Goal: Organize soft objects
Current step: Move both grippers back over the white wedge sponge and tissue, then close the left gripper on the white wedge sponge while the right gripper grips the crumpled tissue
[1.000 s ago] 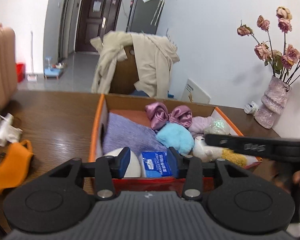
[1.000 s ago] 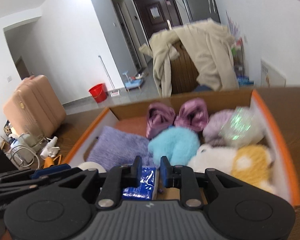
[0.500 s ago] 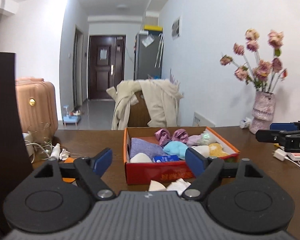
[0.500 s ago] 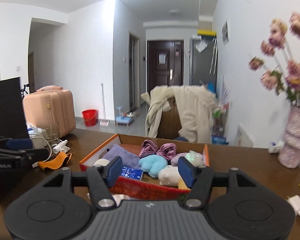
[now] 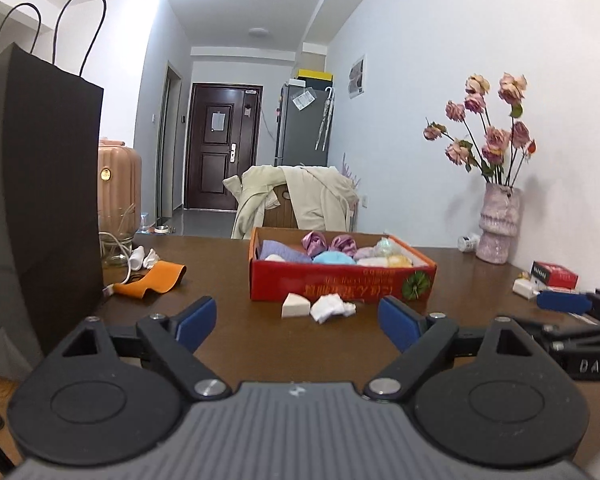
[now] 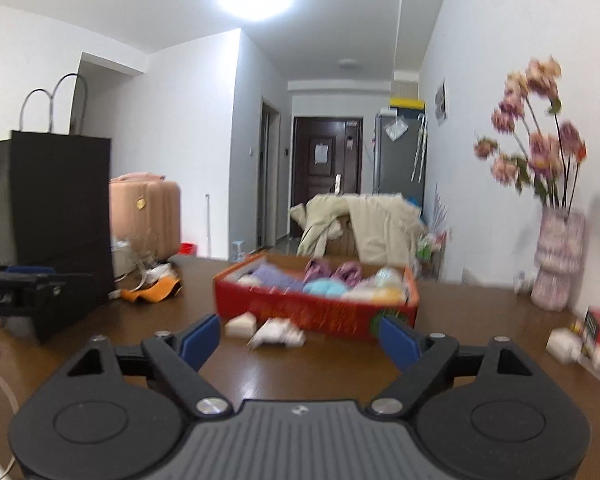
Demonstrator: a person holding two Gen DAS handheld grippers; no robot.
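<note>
Both my left gripper (image 5: 296, 322) and right gripper (image 6: 300, 338) are empty, jaws having just spread wide. The white sponge wedge (image 5: 295, 306) and crumpled white cloth (image 5: 332, 309) lie dead ahead of the left jaws, touching the red box (image 5: 340, 282); I judge the left nearer.

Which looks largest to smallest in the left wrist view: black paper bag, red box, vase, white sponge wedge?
1. black paper bag, though it stands nearest the camera
2. red box
3. vase
4. white sponge wedge
</note>
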